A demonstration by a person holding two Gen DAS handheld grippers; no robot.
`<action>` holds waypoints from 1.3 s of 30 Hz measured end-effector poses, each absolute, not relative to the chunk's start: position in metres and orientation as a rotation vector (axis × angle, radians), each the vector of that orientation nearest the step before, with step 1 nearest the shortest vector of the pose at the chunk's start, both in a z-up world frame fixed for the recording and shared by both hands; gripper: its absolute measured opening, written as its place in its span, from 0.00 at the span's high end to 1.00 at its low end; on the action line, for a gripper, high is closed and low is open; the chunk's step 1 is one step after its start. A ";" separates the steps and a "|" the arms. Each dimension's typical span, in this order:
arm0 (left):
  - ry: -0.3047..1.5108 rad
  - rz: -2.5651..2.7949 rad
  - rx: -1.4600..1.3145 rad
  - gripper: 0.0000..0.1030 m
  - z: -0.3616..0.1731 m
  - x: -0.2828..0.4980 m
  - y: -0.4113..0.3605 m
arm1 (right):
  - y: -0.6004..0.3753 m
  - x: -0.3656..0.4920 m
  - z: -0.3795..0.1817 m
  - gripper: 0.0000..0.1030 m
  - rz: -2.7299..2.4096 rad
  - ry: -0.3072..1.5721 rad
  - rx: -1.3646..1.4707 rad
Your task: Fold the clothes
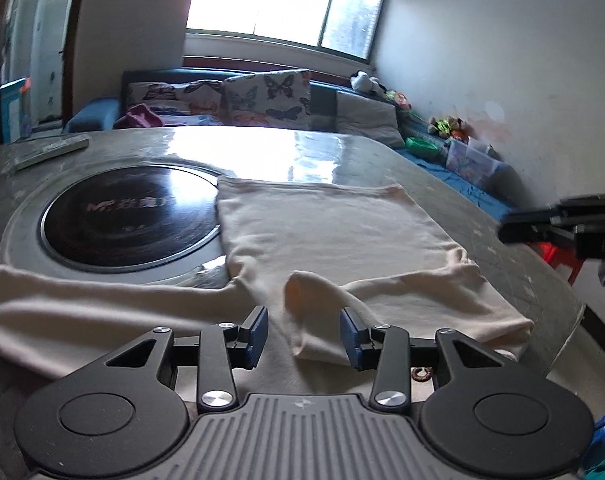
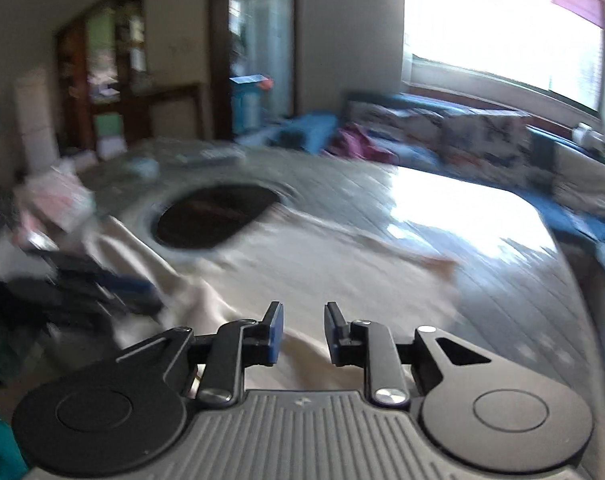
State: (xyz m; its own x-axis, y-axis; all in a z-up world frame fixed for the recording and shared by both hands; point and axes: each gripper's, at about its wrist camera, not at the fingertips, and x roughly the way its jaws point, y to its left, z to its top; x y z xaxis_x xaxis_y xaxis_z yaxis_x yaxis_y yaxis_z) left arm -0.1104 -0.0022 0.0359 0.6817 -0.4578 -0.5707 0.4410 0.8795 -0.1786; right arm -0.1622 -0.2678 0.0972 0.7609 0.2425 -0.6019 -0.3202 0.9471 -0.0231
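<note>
**Cream shirt spread on a stone table, both tongs released above it**

A cream shirt (image 1: 334,232) lay flat on a grey stone table (image 1: 382,152). Its body stretched away from the left-hand camera toward the far side, and its left edge lay along the rim of a round black cooktop (image 1: 126,216) set into the table. One sleeve (image 1: 82,304) ran out to the left along the near edge, just in front of the cooktop. On the right the cloth was doubled over near the table's edge, and a small fold of fabric (image 1: 306,292) stood up in a soft hump in the middle.

The left tongs (image 1: 305,334) hung low over the near part of the shirt. Their two blue-padded fingers (image 1: 258,336) stood apart, released, with the raised fold just beyond the gap between them. They gripped nothing.

At the far right of that view the dark tip of the right tongs (image 1: 562,228) showed, off the table's right side and well apart from the shirt.

The right-hand camera's view was smeared by motion blur. The right tongs (image 2: 302,334) were released too, fingers apart, with cream cloth (image 2: 302,248) below and ahead of them and nothing between the pads. The left tongs (image 2: 102,292) appeared there as a dark blur at the left.

Behind the table stood a blue sofa (image 1: 98,114) with butterfly-print cushions (image 1: 270,98) under a bright window (image 1: 286,0).
</note>
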 end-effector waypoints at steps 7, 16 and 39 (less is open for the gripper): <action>0.675 -0.506 0.042 0.69 0.026 -0.110 -0.017 | -0.314 -0.180 0.061 0.76 0.170 0.738 -0.063; 0.628 -0.453 0.074 0.98 0.035 -0.127 -0.015 | -0.313 -0.173 0.050 0.76 0.206 0.738 -0.058; 0.687 -0.527 0.035 0.91 0.025 -0.083 -0.060 | -0.279 -0.119 0.030 0.77 0.310 0.728 -0.130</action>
State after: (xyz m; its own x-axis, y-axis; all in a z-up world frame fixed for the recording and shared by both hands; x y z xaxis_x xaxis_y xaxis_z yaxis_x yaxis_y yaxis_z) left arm -0.0834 -0.0596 0.0253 0.6484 -0.4522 -0.6125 0.4745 0.8691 -0.1393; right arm -0.1192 -0.2786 0.0300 0.7037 0.2329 -0.6712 -0.3223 0.9466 -0.0094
